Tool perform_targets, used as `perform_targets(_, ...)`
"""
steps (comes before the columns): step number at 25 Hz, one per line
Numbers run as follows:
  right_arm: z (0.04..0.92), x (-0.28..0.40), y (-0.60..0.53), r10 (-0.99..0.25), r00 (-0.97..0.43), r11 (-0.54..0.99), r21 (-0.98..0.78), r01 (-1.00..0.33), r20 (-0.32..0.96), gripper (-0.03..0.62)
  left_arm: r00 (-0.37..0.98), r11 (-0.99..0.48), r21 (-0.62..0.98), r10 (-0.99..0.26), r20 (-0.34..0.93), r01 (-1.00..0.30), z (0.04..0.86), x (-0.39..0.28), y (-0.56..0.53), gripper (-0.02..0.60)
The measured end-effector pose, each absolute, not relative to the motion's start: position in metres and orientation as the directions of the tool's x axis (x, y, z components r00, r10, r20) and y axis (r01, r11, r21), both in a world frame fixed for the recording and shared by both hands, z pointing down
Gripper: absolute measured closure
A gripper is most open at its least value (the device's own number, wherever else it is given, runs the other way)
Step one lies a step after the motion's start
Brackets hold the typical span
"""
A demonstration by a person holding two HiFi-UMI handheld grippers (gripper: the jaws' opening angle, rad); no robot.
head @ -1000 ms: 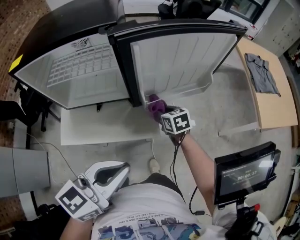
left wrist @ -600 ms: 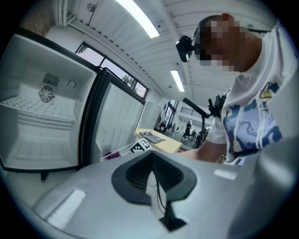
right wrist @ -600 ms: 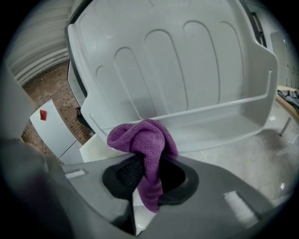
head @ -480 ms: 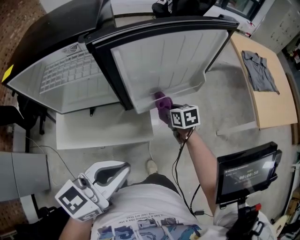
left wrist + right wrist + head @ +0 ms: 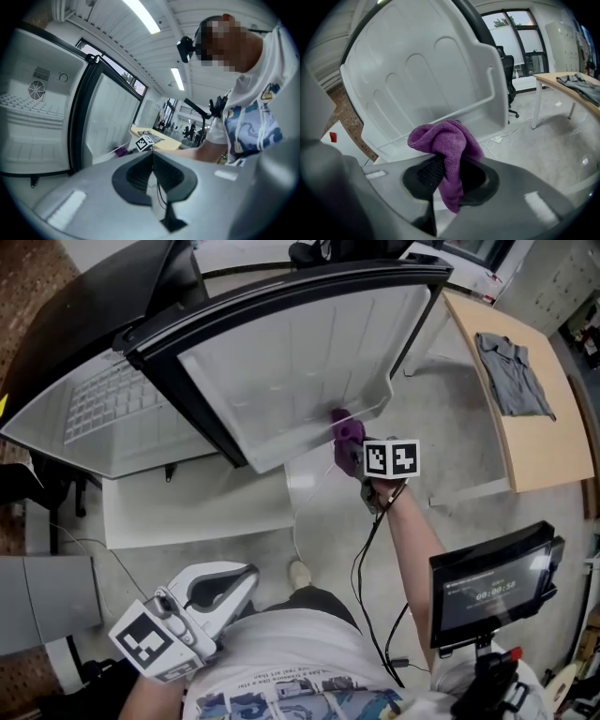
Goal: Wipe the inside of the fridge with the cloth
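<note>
Room setting: a pale concrete floor carried a light wooden table, on which a grey garment lay. A brick wall, tall dark-framed windows and ceiling strip lights enclosed the space.

One fridge, one cloth, two grippers (one table besides)

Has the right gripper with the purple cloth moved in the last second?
Yes. The right gripper has slid the cloth rightward along the door shelf, away from the hinge side.
</note>
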State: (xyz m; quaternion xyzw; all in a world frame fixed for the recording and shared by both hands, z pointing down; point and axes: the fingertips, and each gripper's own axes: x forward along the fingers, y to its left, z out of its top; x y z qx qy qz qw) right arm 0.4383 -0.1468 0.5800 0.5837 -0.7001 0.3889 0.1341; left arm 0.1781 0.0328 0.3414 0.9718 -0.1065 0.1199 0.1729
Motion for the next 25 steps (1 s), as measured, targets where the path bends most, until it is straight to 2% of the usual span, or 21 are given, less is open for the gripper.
perform_targets(7,0.581,0.488,-0.151,-0.738,-0.251,-0.083,-0.453,-0.888,0.626,0.516,0.946,-0.917,0.313,-0.157,0.283,-0.246,0.342,0.199,0.027,0.575)
perform_targets(15,0.578,0.512,-0.141,-0.758,-0.201,-0.136,-0.452,-0.881,0.621,0.516,0.946,-0.920,0.317,-0.136,0.296,-0.231,0.342,0.202,0.026,0.575)
perform_targets(20,0.576,0.534,-0.132,-0.770,-0.151,-0.164,-0.421,-0.892,0.619,0.516,0.944,-0.920,0.321,-0.125,0.304,-0.225,0.344,0.215,0.026,0.575)
perform_targets(25,0.555,0.550,-0.118,-0.811,-0.033,-0.194,-0.322,-0.927,0.584,0.516,0.937,-0.919,0.322,-0.118,0.327,-0.228,0.346,0.215,0.028,0.575)
